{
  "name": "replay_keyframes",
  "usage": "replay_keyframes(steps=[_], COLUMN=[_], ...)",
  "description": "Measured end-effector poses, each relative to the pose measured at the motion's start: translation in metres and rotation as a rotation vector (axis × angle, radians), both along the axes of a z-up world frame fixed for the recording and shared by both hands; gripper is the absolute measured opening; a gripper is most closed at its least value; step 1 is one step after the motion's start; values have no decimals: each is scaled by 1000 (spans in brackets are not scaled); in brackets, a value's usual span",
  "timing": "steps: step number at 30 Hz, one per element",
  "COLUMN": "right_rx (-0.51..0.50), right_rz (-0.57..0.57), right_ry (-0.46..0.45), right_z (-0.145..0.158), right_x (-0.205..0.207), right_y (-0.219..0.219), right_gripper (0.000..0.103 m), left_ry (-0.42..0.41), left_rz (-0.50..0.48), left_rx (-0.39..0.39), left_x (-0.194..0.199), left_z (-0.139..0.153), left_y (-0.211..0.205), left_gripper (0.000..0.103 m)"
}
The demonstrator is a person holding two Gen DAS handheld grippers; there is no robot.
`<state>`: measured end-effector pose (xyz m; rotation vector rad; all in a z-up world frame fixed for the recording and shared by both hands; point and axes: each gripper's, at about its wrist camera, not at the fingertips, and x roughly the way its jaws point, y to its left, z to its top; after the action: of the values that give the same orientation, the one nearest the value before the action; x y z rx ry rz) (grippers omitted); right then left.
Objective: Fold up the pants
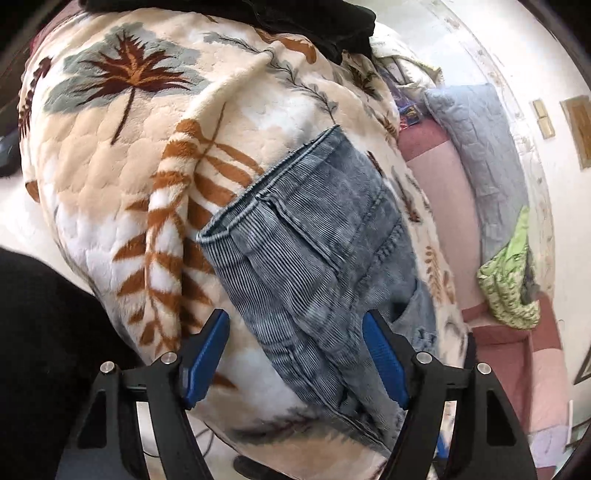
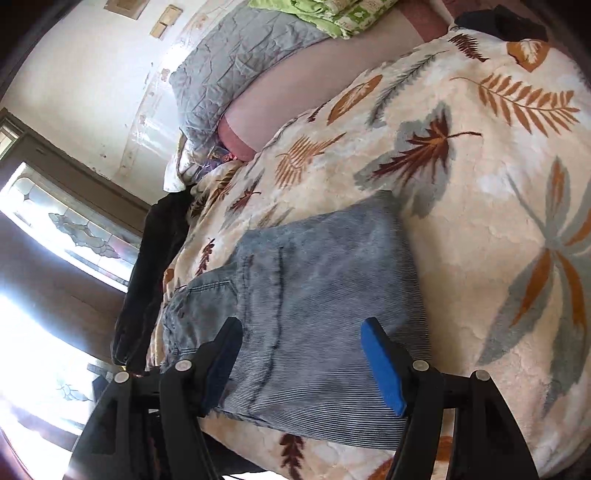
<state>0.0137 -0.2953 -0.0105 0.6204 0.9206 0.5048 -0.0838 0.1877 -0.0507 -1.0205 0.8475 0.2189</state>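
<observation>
Blue-grey corduroy pants point(image 1: 314, 251) lie folded into a thick bundle on a cream leaf-print blanket point(image 1: 110, 177). In the left wrist view the hems point up-left and a pocket shows near the right finger. My left gripper point(image 1: 295, 325) is open and empty, hovering over the bundle's near end. In the right wrist view the same pants point(image 2: 317, 280) lie flat on the blanket point(image 2: 480, 240). My right gripper point(image 2: 301, 332) is open and empty above their near edge.
A dark garment point(image 1: 295, 18) lies at the blanket's far edge and also shows in the right wrist view point(image 2: 155, 258). A grey quilted pillow point(image 2: 236, 62) and green patterned cloth point(image 1: 509, 284) rest on the pink sheet point(image 1: 436, 173). A window point(image 2: 74, 229) is at left.
</observation>
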Motion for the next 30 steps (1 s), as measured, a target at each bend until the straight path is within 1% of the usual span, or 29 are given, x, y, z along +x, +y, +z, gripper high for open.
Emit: replay_keyframes(steps=[2, 4, 5, 6, 8, 9, 10, 11, 12, 13, 14, 15, 16, 17, 18, 19, 20, 21, 22, 23, 24, 25, 26, 27, 29, 30], right_rx=[-41, -105, -131, -167, -249, -260, -260, -275, -322, -404, -534, -593, -636, -652, -647, -658, -702, -719, -721, -711, -702, -723, -769, -809, -823, -818], right_rz=[63, 108, 139, 169, 211, 278, 351, 420, 478, 511, 499, 459, 394, 314, 283, 263, 276, 299, 333, 376, 404, 432, 461, 470, 428, 407], right_ry=[-25, -52, -67, -78, -86, -69, -42, -20, -17, -35, -55, -45, -16, 28, 41, 43, 43, 60, 94, 135, 147, 134, 104, 58, -14, -28], right_z=[17, 37, 46, 55, 66, 67, 65, 61, 57, 51, 43, 36, 28, 19, 17, 14, 10, 4, -4, -13, -18, -19, -16, -10, 2, 3], right_x=[10, 29, 43, 58, 86, 99, 110, 119, 125, 130, 139, 148, 160, 173, 177, 180, 181, 185, 189, 194, 197, 196, 191, 187, 183, 184], right_y=[18, 39, 53, 68, 102, 125, 147, 172, 198, 220, 243, 249, 252, 248, 244, 241, 241, 242, 245, 248, 250, 256, 263, 268, 265, 261], right_gripper=[70, 70, 70, 70, 70, 70, 70, 70, 70, 70, 70, 69, 69, 68, 68, 68, 68, 64, 56, 32, 23, 20, 16, 8, 8, 7], left_ry=[8, -1, -6, -5, 5, 8, 10, 8, 2, -2, -6, -9, -14, -18, -21, -26, -30, -35, -36, -37, -36, -35, -35, -36, -41, -42], left_rz=[8, -2, -8, -3, 8, 5, 0, 1, 4, 3, -1, -2, -5, -11, -15, -21, -28, -32, -33, -34, -36, -38, -41, -41, -43, -43], left_rx=[-8, 16, 34, 37, 51, 76, 85, 79, 74, 75, 83, 87, 91, 94, 94, 93, 92, 93, 96, 100, 106, 114, 120, 121, 118, 122], left_x=[7, 10, 11, 11, 9, 10, 8, 8, 7, 8, 8, 7, 7, 6, 5, 4, 3, 2, 2, 2, 2, 3, 3, 3, 3, 3], left_z=[-3, -1, 1, 0, 0, 1, 0, -1, -2, -2, -2, -2, -2, -3, -3, -3, -4, -4, -5, -5, -5, -4, -4, -4, -4, -5], left_y=[3, 4, 4, 4, 5, 5, 6, 7, 8, 9, 8, 8, 8, 9, 9, 10, 11, 12, 12, 12, 11, 10, 10, 9, 10, 9], left_gripper=[75, 75, 75, 74, 62, 60, 57, 57, 57, 57, 57, 57, 57, 57, 56, 56, 56, 56, 56, 56, 56, 56, 56, 56, 56, 56])
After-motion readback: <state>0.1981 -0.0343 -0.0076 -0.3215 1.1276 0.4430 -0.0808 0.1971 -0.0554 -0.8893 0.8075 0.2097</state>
